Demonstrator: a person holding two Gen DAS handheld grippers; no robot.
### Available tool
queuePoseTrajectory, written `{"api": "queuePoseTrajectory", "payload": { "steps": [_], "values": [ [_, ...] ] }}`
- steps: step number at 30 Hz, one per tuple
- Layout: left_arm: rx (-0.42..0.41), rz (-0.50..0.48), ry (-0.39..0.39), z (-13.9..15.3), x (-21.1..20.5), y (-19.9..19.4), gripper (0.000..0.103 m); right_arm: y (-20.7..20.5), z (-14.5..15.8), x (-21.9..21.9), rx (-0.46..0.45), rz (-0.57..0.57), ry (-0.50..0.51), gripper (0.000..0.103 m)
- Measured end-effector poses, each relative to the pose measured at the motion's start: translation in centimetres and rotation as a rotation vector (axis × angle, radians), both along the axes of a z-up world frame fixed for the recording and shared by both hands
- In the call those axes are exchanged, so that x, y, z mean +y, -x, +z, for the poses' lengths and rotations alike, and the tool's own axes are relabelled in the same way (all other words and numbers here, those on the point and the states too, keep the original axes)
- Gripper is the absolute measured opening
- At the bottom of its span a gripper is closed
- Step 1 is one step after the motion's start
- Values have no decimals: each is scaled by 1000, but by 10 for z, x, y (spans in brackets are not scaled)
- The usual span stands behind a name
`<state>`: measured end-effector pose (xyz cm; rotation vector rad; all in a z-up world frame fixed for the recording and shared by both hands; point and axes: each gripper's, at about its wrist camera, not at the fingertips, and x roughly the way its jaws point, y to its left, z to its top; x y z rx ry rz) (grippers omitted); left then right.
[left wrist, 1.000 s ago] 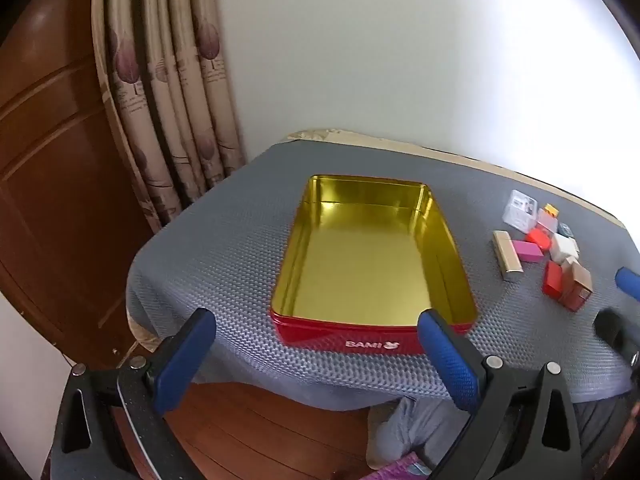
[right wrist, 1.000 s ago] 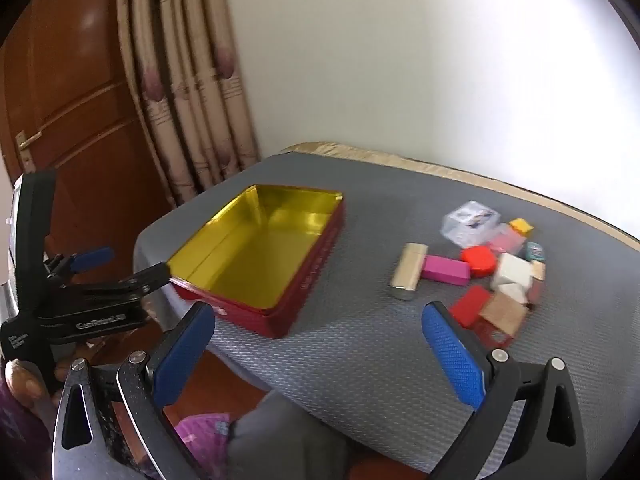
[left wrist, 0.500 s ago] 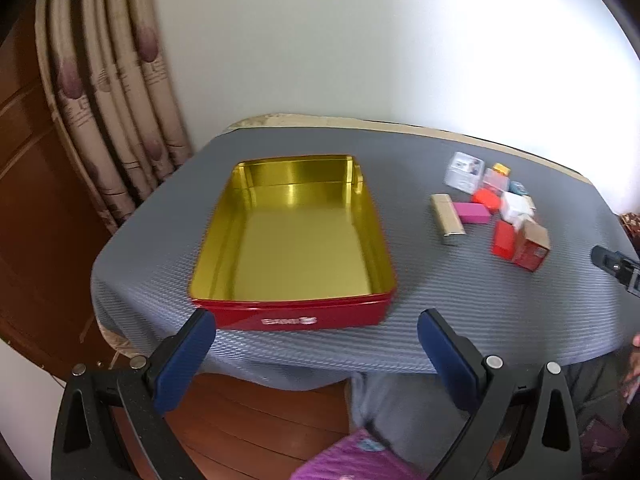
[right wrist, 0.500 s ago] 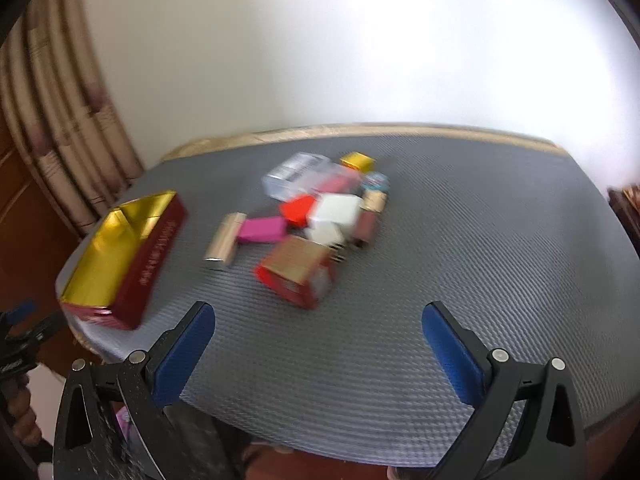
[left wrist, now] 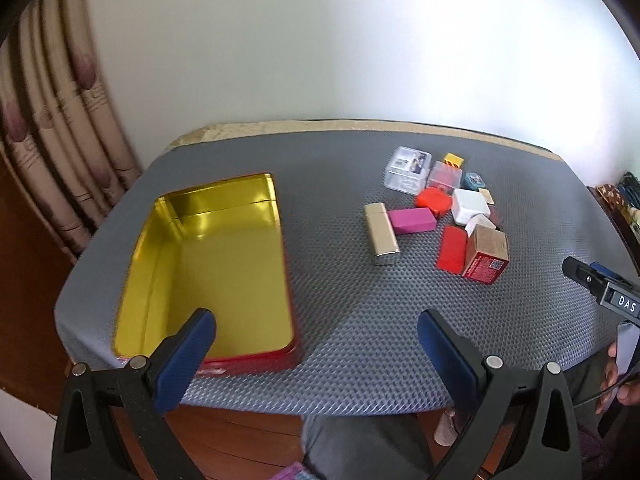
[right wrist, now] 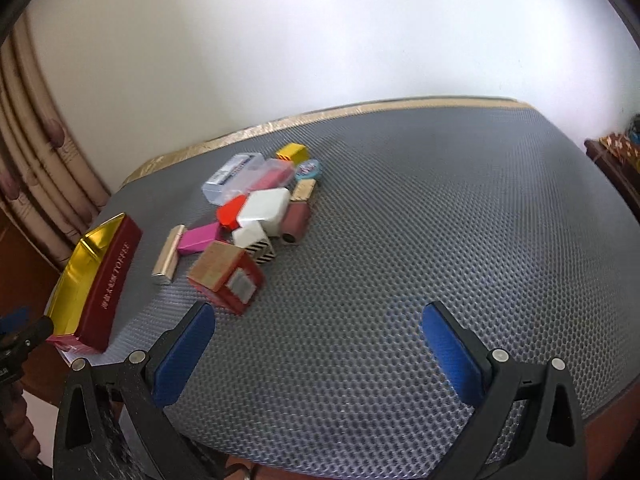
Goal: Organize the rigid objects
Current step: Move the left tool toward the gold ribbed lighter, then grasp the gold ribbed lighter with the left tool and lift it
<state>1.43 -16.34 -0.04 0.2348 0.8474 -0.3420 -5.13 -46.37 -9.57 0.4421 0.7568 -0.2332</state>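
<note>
The left gripper (left wrist: 316, 354) and right gripper (right wrist: 318, 354) both hover at the near edge of the grey mat (left wrist: 344, 312), jaws spread wide and empty. The red tin (left wrist: 212, 276) with its gold inside lies on the mat's left part, while the small boxes (left wrist: 440, 212) sit clustered well apart to its right

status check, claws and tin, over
Left claw open, empty. Right claw open, empty. Tin empty; small boxes clustered on mat beside it. Nothing in the way.
</note>
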Motion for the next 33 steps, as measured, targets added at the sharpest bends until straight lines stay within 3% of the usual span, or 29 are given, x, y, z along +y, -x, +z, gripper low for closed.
{"api": "queuePoseTrajectory", "payload": {
  "steps": [9,16,21,25,28,30,33],
  "values": [
    [117,-61,62,-11,-48,-49,103,-7,-26,-17,83,6,-61,103],
    [171,-118,11,-35,-87,-88,103,-7,-35,-25,100,14,-86,103],
    [243,-108,8,-60,-93,-113,103,-9,-41,-30,121,19,-106,103],
    [266,-90,51,-70,-85,-125,101,-11,-42,-33,125,25,-103,103],
    [327,-92,87,-79,-84,-134,75,-14,-43,-32,127,28,-100,103],
    [374,-87,74,-89,-85,-139,34,-15,-43,-31,128,32,-90,103],
    [349,-85,65,-93,-83,-139,29,-18,-43,-28,133,38,-76,103]
  ]
}}
